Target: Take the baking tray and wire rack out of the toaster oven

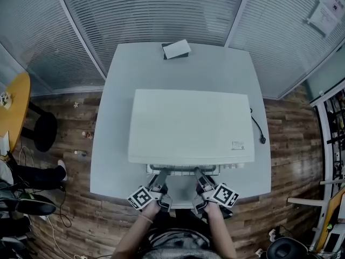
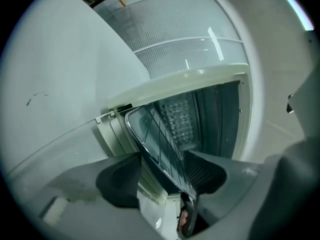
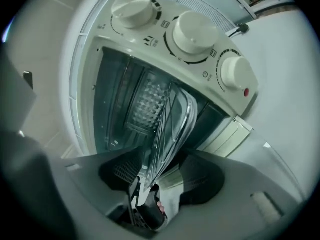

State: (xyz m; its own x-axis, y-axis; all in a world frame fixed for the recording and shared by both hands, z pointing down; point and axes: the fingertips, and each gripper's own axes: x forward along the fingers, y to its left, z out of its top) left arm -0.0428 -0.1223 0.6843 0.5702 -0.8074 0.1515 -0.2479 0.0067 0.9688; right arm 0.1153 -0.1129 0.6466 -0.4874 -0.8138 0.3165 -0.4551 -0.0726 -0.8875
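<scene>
The white toaster oven (image 1: 191,125) stands on a pale table (image 1: 116,144) with its door (image 1: 183,197) folded down at the front. The wire rack (image 1: 183,169) juts from the oven's mouth, with the rounded rim of the baking tray (image 3: 189,115) alongside it. My left gripper (image 1: 160,177) is at the rack's left front edge, my right gripper (image 1: 199,176) at its right. In the left gripper view the rack (image 2: 162,141) runs between the wide-apart jaws of the left gripper (image 2: 162,179), nearer one pad. In the right gripper view the rack (image 3: 162,149) passes between the spread pads of the right gripper (image 3: 160,176).
Three white knobs (image 3: 192,31) line the oven's front beside the opening. A black power cord (image 1: 259,127) trails off the table's right side. A white box (image 1: 177,49) lies at the far edge. A dark stool (image 1: 46,131) and a yellow table (image 1: 13,101) stand left.
</scene>
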